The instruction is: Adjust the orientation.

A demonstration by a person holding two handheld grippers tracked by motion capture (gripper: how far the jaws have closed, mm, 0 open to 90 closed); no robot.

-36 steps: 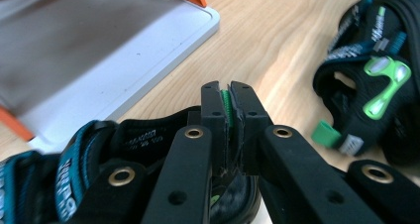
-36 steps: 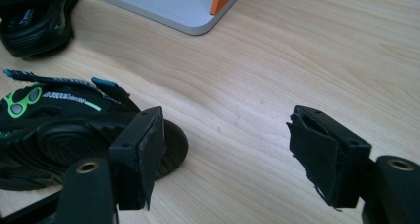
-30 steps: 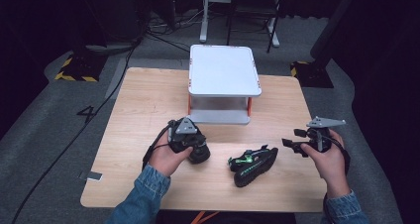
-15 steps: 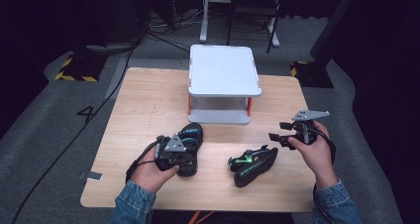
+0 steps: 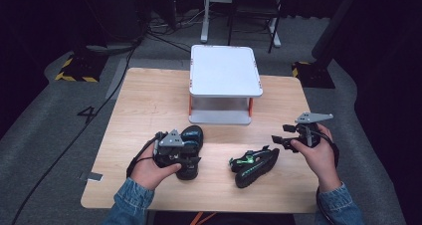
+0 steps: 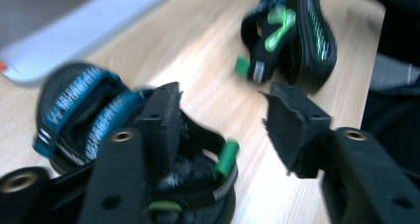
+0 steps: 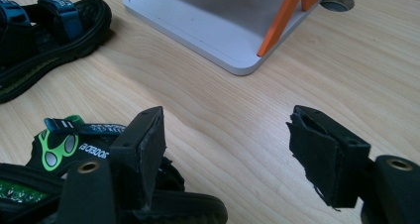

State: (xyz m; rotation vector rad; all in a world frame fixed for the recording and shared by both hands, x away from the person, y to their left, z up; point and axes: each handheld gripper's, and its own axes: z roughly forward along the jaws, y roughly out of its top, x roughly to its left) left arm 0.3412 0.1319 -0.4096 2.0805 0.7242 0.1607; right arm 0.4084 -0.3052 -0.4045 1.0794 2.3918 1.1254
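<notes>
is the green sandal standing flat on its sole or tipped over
Tipped on its side. In the high view the green sandal shows its sole edge sideways with straps facing left; the left gripper view shows its tread turned sideways too.

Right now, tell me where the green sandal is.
In the high view, the green sandal lies on its side at the table's near edge, right of the blue sandal.

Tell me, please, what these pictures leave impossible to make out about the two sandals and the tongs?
- Blue-strapped sandal: heel end hidden under the left tongs in the high view; blurred in the left gripper view.
- Green-strapped sandal: strap lettering too small in the high view; cut off by the bottom edge in the right gripper view.
</notes>
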